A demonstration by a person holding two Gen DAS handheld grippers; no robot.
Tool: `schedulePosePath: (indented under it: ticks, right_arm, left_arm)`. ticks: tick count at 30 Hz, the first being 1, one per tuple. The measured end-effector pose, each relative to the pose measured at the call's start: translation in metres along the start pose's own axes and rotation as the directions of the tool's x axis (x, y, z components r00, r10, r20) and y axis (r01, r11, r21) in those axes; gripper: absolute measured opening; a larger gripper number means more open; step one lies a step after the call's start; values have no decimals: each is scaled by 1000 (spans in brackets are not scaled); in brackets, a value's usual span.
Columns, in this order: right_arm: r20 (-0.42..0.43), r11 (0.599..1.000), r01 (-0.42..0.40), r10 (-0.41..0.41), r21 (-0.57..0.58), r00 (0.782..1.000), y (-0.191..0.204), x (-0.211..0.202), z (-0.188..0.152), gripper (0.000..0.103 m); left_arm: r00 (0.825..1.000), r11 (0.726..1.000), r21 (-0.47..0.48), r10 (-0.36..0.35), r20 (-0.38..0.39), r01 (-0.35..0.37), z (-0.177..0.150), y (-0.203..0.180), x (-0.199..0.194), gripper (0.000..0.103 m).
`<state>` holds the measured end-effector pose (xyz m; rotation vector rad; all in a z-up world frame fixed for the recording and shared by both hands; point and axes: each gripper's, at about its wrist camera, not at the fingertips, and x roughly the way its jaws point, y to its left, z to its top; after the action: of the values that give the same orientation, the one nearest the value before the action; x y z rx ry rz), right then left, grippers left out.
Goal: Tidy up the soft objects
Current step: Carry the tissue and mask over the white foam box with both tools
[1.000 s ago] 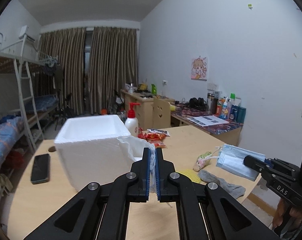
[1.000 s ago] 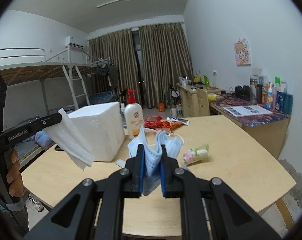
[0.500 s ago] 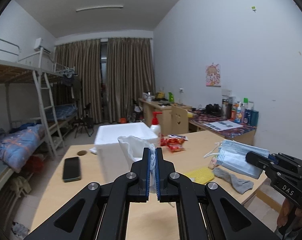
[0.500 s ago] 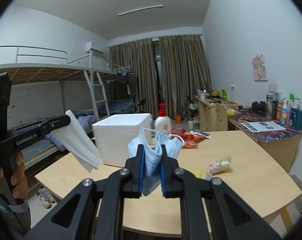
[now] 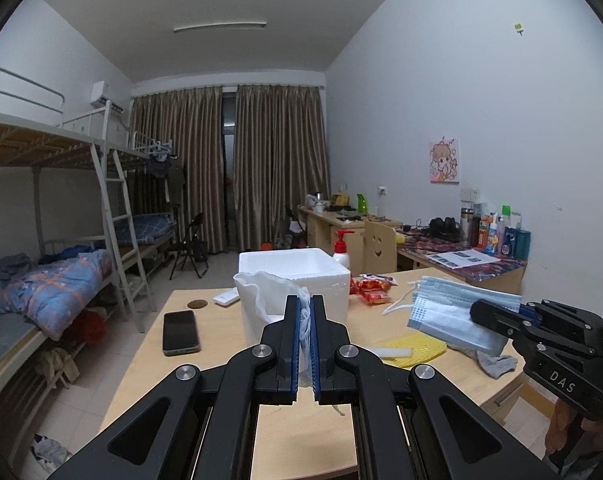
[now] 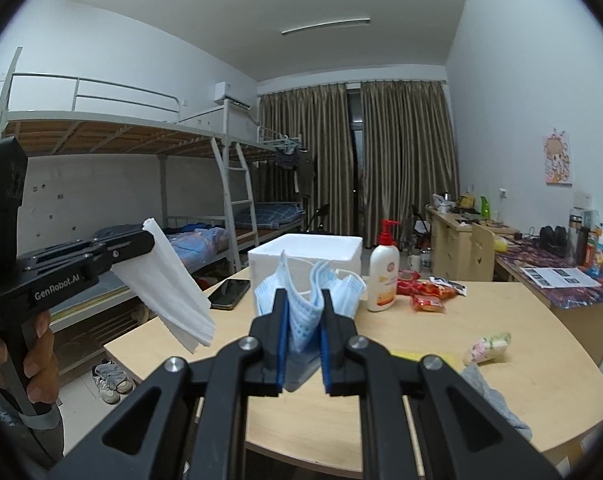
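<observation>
My left gripper [image 5: 305,312] is shut on a white face mask [image 5: 261,292], held in the air over the near side of the wooden table [image 5: 221,328]; the mask also shows in the right wrist view [image 6: 173,284]. My right gripper [image 6: 304,308] is shut on a blue face mask [image 6: 301,300], which also shows in the left wrist view [image 5: 449,312]. A white foam box [image 5: 297,272] stands on the table beyond both grippers. A grey sock [image 5: 495,364], a yellow cloth [image 5: 417,346] and a small floral bundle [image 6: 487,346] lie on the table.
A black phone [image 5: 179,332], a lotion pump bottle [image 6: 383,276], red snack packets [image 6: 425,296] and a white remote [image 5: 227,299] lie on the table. A bunk bed [image 5: 61,240] stands at the left, desks [image 5: 461,256] along the right wall.
Both grippers have pulled back and risen from the table with their masks still held. The foam box now looks farther away and more of the room shows.
</observation>
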<state>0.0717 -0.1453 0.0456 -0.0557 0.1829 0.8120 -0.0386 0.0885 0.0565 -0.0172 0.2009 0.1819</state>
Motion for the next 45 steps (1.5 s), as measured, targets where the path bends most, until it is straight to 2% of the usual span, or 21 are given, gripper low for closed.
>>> schedulePosePath:
  ticks: [6,13,34,45]
  right_arm:
    - [-3,1000,-18,18,-5,1000,6,5,2,17]
    - [-15,999,-35,35,-7,999,3,20,10,17]
    - [-37,997,-80,80,-5,996,-11,70,45,17]
    - [-30,996,-88,87,-17,996,-15,94,63,17]
  left_arm:
    - [1000,1000,-3,-4,-5,4,0,-1,5,5]
    - [1000,1000,-13,-7,-25,6,8,3,28,5]
    - [999,999,-36,-6,-41,4,56,21,89,5]
    - [1000,1000,-22,-17,5,17,85,25,116,5]
